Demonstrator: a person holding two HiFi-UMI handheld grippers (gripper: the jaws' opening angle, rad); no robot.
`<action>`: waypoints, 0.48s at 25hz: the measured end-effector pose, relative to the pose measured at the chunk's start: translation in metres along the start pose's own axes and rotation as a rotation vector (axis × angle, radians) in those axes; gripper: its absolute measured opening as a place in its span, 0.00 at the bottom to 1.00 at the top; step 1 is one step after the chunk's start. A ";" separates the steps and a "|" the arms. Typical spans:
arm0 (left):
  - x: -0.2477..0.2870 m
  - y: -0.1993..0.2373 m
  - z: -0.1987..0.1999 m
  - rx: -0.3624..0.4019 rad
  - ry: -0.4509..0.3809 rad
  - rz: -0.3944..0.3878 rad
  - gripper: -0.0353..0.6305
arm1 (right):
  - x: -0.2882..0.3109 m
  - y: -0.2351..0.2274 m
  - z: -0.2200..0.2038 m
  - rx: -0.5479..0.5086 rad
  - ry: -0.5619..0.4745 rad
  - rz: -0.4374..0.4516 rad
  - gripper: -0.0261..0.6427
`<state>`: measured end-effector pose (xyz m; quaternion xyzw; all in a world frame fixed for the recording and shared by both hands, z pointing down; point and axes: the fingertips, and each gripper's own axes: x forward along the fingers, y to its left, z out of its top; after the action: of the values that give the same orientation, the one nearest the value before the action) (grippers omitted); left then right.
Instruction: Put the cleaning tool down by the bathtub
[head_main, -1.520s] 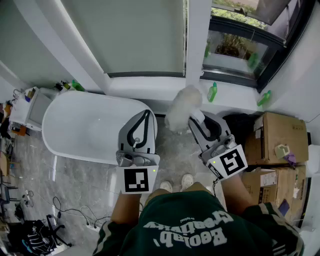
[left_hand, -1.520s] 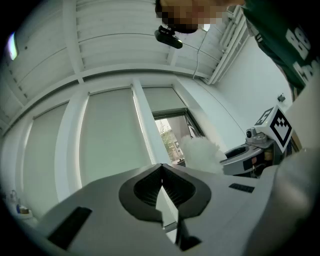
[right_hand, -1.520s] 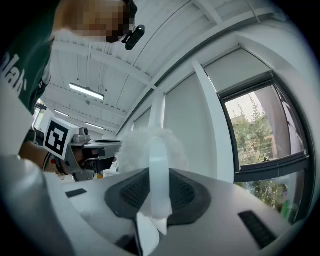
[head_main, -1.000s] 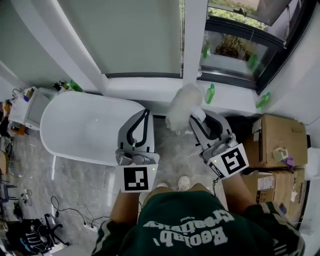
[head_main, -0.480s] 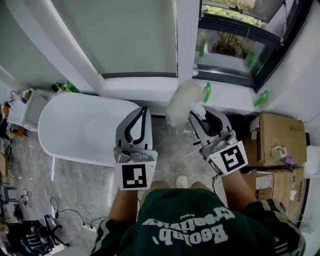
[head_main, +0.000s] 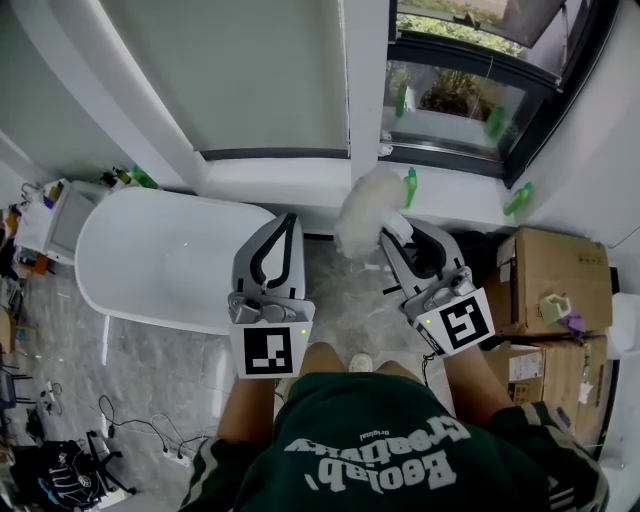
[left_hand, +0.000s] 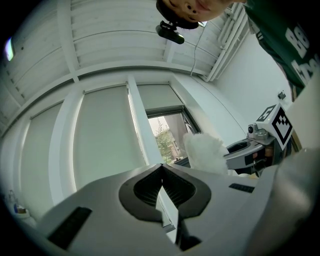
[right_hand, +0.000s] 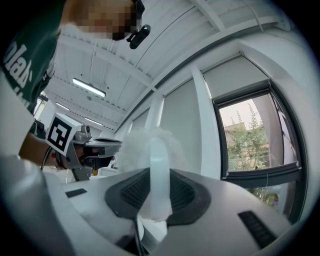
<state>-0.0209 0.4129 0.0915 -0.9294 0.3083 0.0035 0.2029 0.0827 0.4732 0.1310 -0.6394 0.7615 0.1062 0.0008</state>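
The person has stepped a little sideways, the fingers of the right gripper pinch the fluffy duster by its handle in the air beside the bathtub, and the fingers of the left gripper are pressed together.

The right hand-held gripper was seen with its dark ribbed pads pressed on the pale, translucent handle of a duster, whose fluffy white head was raised just beyond the jaws. The left hand-held gripper, topped by its marker cube, was seen to the left, near the fluff. A window with green trees behind it was shown at the right, and a strip light on the ceiling.
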 end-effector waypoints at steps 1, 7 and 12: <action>-0.001 -0.002 0.000 -0.002 0.000 0.001 0.07 | -0.002 -0.001 -0.001 0.010 -0.001 -0.003 0.19; 0.000 -0.005 -0.004 0.003 0.025 -0.001 0.07 | -0.008 -0.001 -0.009 0.045 0.003 0.013 0.19; 0.010 -0.010 -0.007 -0.015 0.021 -0.025 0.07 | -0.007 -0.006 -0.017 0.061 0.013 -0.001 0.19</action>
<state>-0.0080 0.4115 0.1002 -0.9347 0.2987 -0.0065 0.1928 0.0924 0.4763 0.1476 -0.6401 0.7641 0.0788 0.0154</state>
